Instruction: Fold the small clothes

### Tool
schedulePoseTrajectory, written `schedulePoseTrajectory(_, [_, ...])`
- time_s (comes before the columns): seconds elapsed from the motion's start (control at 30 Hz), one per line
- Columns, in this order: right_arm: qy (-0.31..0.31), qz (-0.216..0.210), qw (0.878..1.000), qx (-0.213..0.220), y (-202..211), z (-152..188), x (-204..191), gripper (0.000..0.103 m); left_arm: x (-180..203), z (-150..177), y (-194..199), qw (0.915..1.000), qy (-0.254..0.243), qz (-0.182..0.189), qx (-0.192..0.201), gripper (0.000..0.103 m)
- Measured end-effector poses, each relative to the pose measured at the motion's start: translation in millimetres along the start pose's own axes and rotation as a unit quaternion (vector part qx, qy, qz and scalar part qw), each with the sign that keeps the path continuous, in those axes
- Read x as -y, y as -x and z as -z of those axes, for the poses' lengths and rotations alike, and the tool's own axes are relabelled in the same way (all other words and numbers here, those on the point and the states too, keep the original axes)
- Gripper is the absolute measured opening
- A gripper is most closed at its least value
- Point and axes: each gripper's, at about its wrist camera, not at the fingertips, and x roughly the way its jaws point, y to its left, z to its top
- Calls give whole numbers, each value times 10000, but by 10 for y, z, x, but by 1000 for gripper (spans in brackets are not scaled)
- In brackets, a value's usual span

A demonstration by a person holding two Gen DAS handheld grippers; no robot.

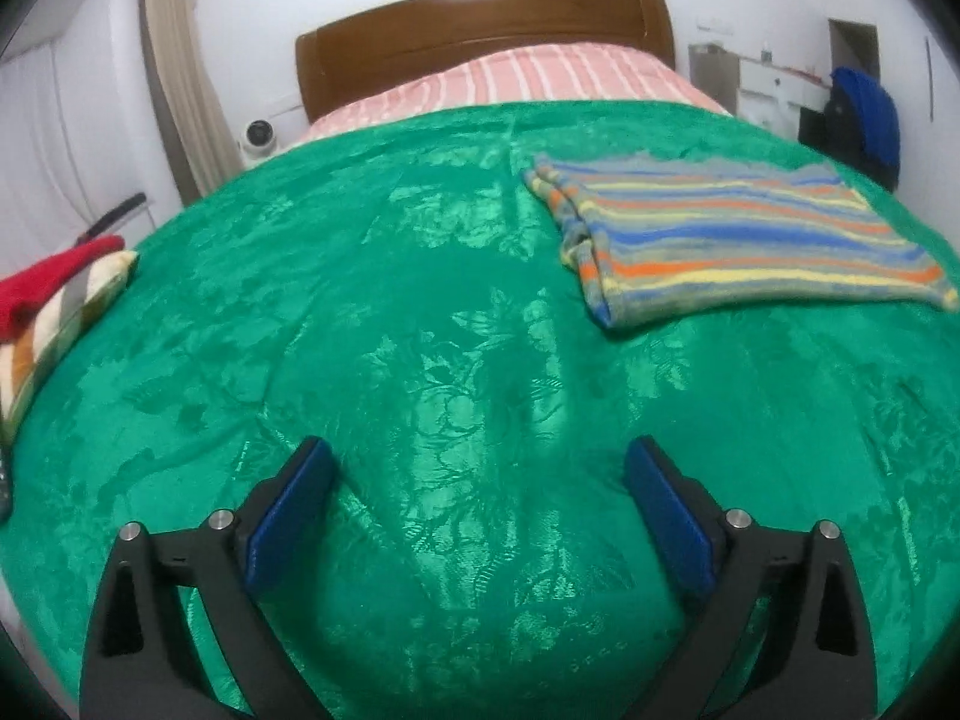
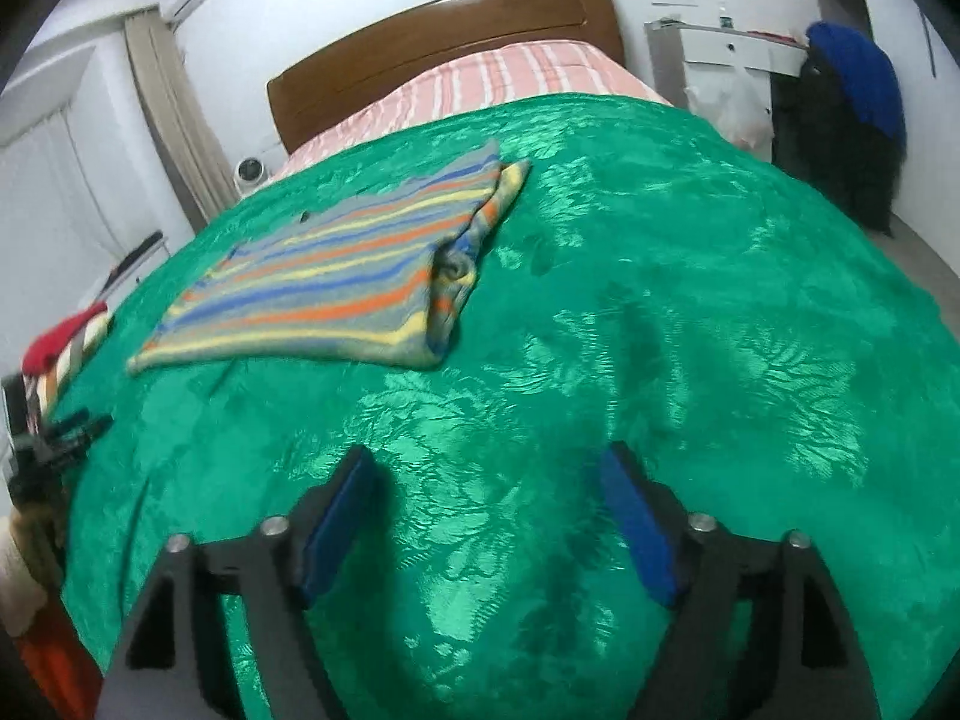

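Nearest, we found the left gripper (image 1: pixel 477 456) and right gripper (image 2: pixel 489 465) both spread wide and empty above the green bedspread (image 1: pixel 420 300), the folded striped garment (image 1: pixel 738 240) lying farther up it, while only the right view showed a black tripod (image 2: pixel 57 441) at the bed's edge.

A green patterned bedspread (image 1: pixel 420 312) fills most of the frame. Behind it, top centre, lie pink striped bedding (image 1: pixel 540 75) and a brown wooden headboard (image 1: pixel 480 18). A red cloth (image 1: pixel 54 282) sits on a striped cushion (image 1: pixel 42 348) at left edge.
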Motion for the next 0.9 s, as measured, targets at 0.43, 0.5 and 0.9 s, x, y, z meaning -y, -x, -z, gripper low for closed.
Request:
schedulePoseTrajectory(0.43, [30, -50, 10000, 14, -17, 37, 10, 83, -21, 13, -14, 9998, 158, 85, -23, 102])
schedulePoseTrajectory(0.5, [23, -56, 10000, 18, -15, 42, 9, 83, -18, 16, -15, 9998, 159, 85, -21, 102])
schedulePoseTrajectory(0.9, [-29, -128, 9999, 59, -11, 57, 25, 83, -40, 17, -18, 9997, 213, 134, 27, 102])
